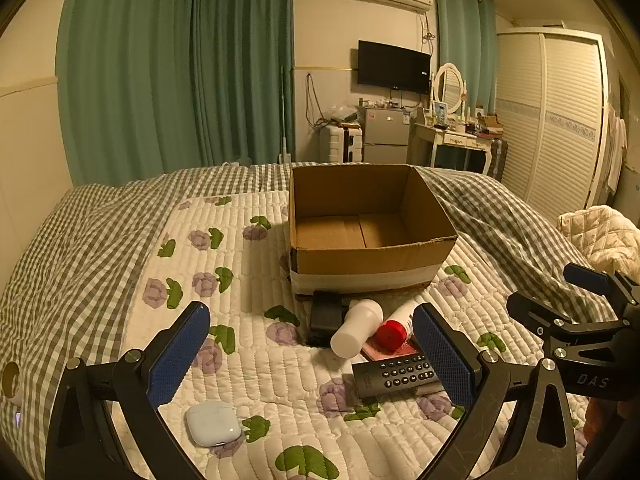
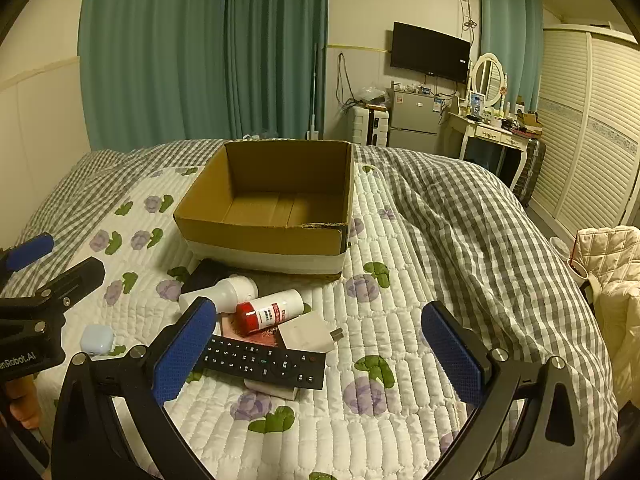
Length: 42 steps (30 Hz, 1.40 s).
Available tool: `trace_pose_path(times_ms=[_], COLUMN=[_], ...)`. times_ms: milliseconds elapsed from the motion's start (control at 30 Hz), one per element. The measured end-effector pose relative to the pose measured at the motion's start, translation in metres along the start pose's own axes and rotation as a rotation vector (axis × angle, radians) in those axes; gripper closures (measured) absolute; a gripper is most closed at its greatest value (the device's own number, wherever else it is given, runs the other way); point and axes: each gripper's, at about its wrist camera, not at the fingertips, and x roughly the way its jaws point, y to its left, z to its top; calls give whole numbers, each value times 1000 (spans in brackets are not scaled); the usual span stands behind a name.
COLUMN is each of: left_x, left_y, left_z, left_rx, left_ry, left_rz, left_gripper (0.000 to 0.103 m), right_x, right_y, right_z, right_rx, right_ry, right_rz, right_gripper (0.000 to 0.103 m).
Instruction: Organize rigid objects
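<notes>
Cardboard, brown and open-topped, forms the box (image 1: 372, 216) that sits on the bed's quilted floral cover (image 1: 248, 360); a white band runs around its lower wall, and nothing shows inside it. Just in front of its near wall lies a small heap of rigid things. A black case (image 1: 325, 316) lies flat, close against the box. A white bottle (image 1: 357, 328) lies on its side, partly over the case. To its right a red-capped bottle (image 1: 394, 330) also lies on its side, cap toward the camera, resting on a pink booklet (image 1: 380, 350). A black remote (image 1: 394, 372) lies nearest of the heap, across the booklet's near edge. In the right wrist view a white charger plug (image 2: 310, 330) shows beside the red-capped bottle, just behind the remote. A pale earbud case (image 1: 213, 423) lies alone on the quilt, near and well to the left of the heap.

Left tongs (image 1: 312, 360) hang above the quilt with their blue pads wide apart, holding nothing; the earbud case sits below between them, and the right pad overlaps the remote's end in the view. Right tongs (image 2: 320, 356) are likewise spread wide and empty, above the remote and the quilt to its right. Grey checked bedding (image 2: 460, 220) covers the far and right sides of the bed.
</notes>
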Motion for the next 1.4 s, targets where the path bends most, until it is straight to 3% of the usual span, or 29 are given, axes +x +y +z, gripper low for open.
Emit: trace_pose_path(times_ms=[1400], left_x=[2], left_y=[-5], left_z=[-4], left_rx=[7], left_ry=[9], left_rz=[-5], left_gripper=[0], right_x=[6], right_y=[-1], right_z=[-3], right_rx=[-4], right_ry=[10], right_rz=[-2], right_gripper=[0])
